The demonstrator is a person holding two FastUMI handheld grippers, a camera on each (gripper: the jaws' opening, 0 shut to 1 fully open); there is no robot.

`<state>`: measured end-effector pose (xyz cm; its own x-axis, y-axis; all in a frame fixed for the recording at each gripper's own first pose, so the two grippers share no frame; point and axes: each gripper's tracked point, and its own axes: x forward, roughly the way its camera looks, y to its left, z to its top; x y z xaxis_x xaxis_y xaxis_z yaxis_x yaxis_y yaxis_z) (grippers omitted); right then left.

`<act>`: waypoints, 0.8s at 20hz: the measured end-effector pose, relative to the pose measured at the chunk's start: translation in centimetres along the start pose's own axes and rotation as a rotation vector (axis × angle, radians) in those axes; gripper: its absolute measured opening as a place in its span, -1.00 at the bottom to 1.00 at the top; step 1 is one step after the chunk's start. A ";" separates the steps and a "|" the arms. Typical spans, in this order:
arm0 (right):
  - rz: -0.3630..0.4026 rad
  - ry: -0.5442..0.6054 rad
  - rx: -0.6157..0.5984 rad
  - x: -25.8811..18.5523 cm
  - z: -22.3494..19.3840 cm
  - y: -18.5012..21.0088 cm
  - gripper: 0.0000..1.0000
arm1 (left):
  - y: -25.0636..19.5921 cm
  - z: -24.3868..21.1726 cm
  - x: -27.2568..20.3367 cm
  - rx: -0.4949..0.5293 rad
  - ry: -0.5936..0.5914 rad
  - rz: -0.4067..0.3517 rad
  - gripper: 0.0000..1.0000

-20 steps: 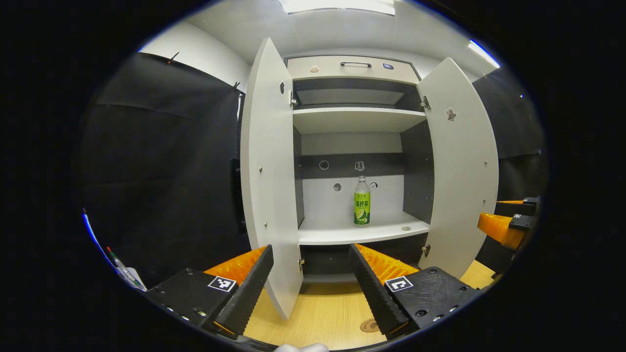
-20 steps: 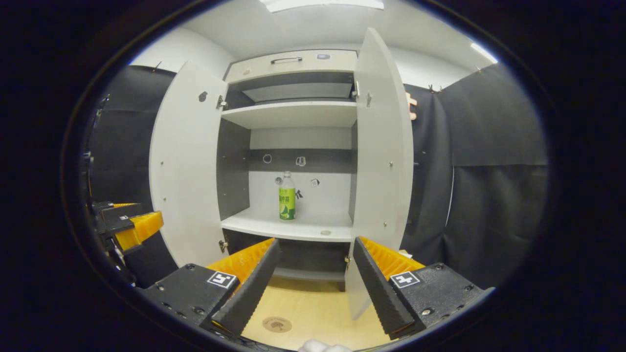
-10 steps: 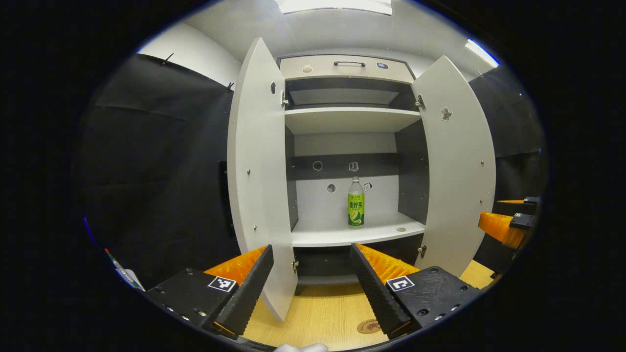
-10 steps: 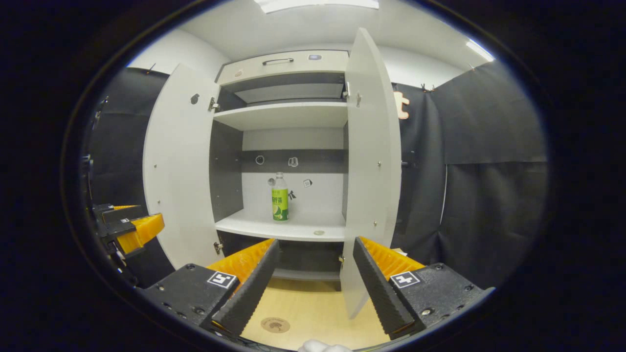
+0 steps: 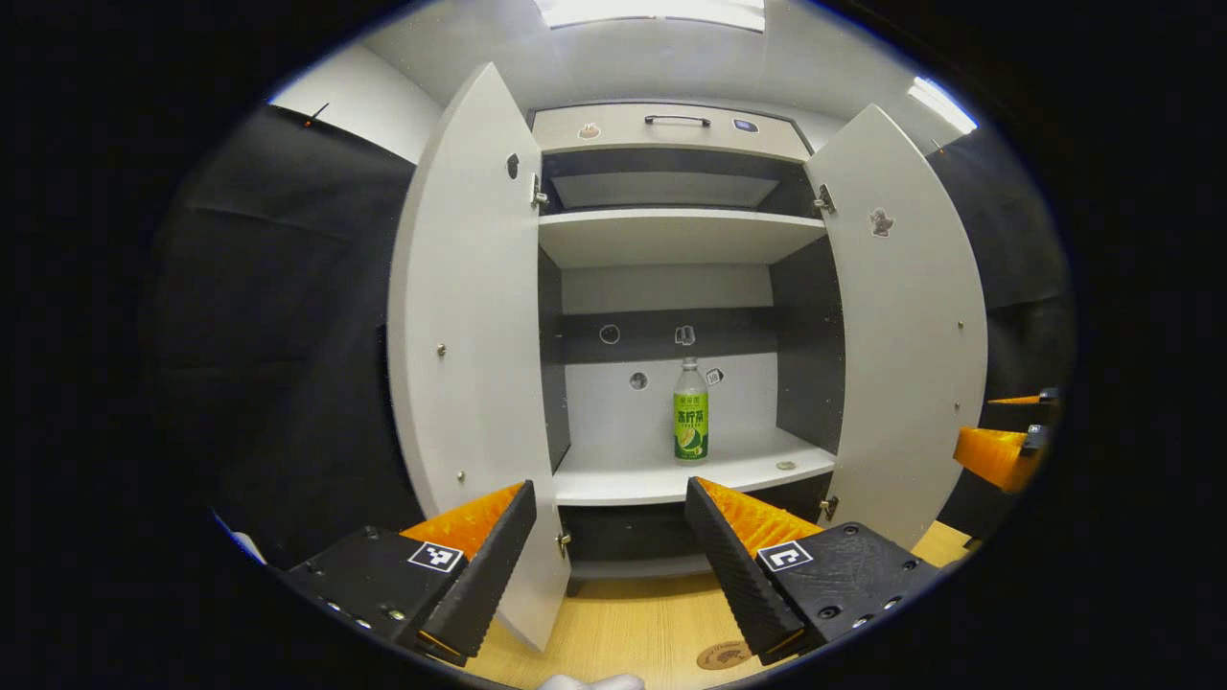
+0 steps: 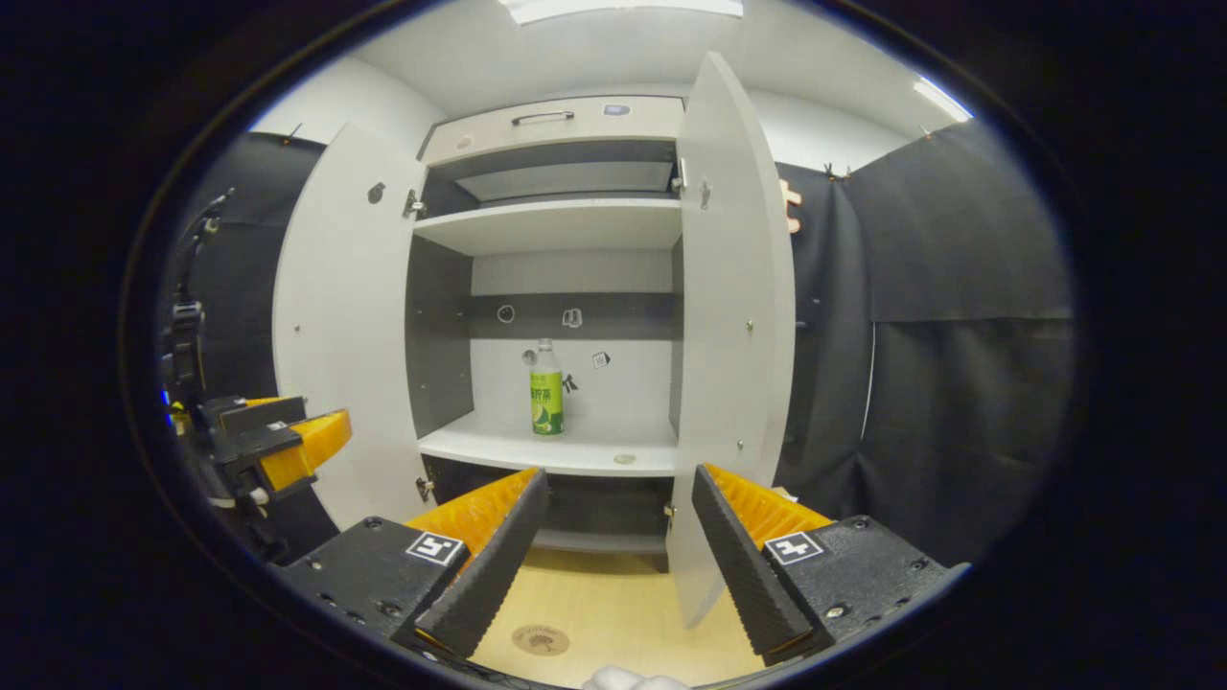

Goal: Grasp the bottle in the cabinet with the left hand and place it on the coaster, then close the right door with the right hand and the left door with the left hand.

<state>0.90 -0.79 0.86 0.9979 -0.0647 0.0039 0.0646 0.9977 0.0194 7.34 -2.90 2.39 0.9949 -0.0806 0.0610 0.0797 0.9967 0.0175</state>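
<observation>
Left tool (image 5: 606, 561), fingers spread and holding nothing, has swung to face the open cabinet more squarely over the last second, left door (image 5: 470, 355) now wider in its view. Centred ahead, the bottle (image 5: 690, 424) stands untouched on the shelf (image 5: 671, 474), so the reach looks begun; the right tool (image 6: 613, 561) waits, likewise spread, coaster (image 6: 540, 639) on the tabletop (image 6: 623, 613) below.

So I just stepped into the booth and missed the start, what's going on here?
A person holds a gripper in each hand, facing an open cabinet. The bottle stands untouched on the middle shelf, and both doors are wide open. The left gripper and right gripper are both open, out in front of the cabinet and holding nothing. The coaster lies bare on the wooden floor below.
</observation>
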 end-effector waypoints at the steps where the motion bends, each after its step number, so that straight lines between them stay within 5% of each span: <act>1: -0.001 0.001 -0.004 0.1 0.2 0.0 1.00 | -0.4 0.4 1.4 -0.008 -0.010 -0.009 0.91; 10: -0.025 -0.002 -0.027 0.4 2.0 -0.3 0.99 | -6.8 4.9 17.0 -0.030 -0.120 -0.093 0.91; 16: -0.025 0.012 -0.053 0.7 2.3 0.6 0.98 | -10.5 3.1 27.4 -0.019 -0.096 -0.086 0.91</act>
<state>1.66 -0.32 3.22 0.9959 -0.0896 -0.0081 0.0892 0.9955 -0.0333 33.53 -15.65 7.00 0.9738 -0.1660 0.1555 0.1668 0.9860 0.0081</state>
